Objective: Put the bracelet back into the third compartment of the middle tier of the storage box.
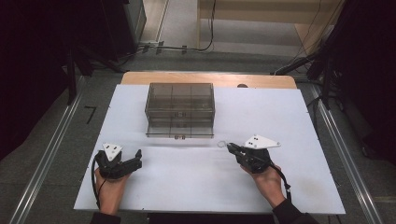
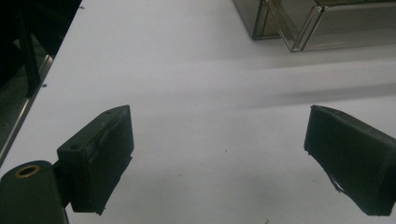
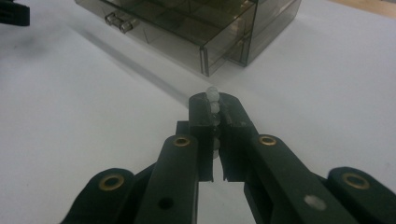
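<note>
White paper covers the table, and my right gripper (image 3: 214,109), nearer than the open-jawed left gripper (image 1: 135,156), is clamped on a string of pale beads (image 3: 213,100), with the open drawer (image 1: 180,127) of the smoked organizer box (image 1: 180,99) lying far-left of it.

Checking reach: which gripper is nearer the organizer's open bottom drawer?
Right. The right gripper, shut on a bead string, sits just off the open drawer's front right corner; the left gripper is farther back, to its left.

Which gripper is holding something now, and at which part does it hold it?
The right gripper is shut on a string of pale beads, pinching it along its length; one end pokes out past the tips. The left gripper is open and holds nothing.
</note>
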A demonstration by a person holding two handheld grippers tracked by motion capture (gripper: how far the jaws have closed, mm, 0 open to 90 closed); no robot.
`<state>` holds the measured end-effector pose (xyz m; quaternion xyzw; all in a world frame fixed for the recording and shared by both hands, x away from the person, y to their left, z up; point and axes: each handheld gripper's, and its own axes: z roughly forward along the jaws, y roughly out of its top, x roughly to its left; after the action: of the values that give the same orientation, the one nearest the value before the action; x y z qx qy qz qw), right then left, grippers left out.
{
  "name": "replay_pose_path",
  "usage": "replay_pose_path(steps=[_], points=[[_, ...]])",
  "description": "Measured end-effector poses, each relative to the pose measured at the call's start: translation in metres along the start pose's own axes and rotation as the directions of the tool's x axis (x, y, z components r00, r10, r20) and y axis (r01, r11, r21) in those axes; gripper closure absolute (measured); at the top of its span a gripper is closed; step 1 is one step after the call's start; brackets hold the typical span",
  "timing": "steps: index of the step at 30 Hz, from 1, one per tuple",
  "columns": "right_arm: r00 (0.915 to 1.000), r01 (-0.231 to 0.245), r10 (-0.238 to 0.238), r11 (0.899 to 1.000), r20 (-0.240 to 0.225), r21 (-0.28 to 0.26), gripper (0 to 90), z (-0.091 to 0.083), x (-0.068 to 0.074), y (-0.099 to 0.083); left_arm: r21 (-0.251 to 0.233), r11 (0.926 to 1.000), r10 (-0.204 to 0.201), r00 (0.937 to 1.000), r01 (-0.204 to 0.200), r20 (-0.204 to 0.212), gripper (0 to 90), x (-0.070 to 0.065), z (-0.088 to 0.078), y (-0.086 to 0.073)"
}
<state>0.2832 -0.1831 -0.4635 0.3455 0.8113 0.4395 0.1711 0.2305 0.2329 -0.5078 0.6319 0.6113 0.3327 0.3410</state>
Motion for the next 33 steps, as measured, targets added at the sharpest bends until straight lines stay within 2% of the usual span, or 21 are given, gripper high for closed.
replay_pose_path(steps=[8,21,33], points=[[1.0000,-0.003,0.003,1.000,0.001,-0.009,82.4,0.002,0.000,0.005,0.002,1.0000,0.000,1.0000,0.000,0.001,8.4,0.000,0.000,0.000],[1.0000,-0.004,0.004,0.998,-0.005,-0.058,82.4,0.000,-0.001,0.019,0.004,1.0000,0.001,1.0000,-0.001,0.003,8.4,0.000,0.000,0.000],[0.9999,0.007,-0.008,0.996,-0.014,-0.085,82.4,0.006,0.005,0.029,0.006,1.0000,0.005,1.0000,-0.005,0.006,8.4,0.000,0.000,0.000]])
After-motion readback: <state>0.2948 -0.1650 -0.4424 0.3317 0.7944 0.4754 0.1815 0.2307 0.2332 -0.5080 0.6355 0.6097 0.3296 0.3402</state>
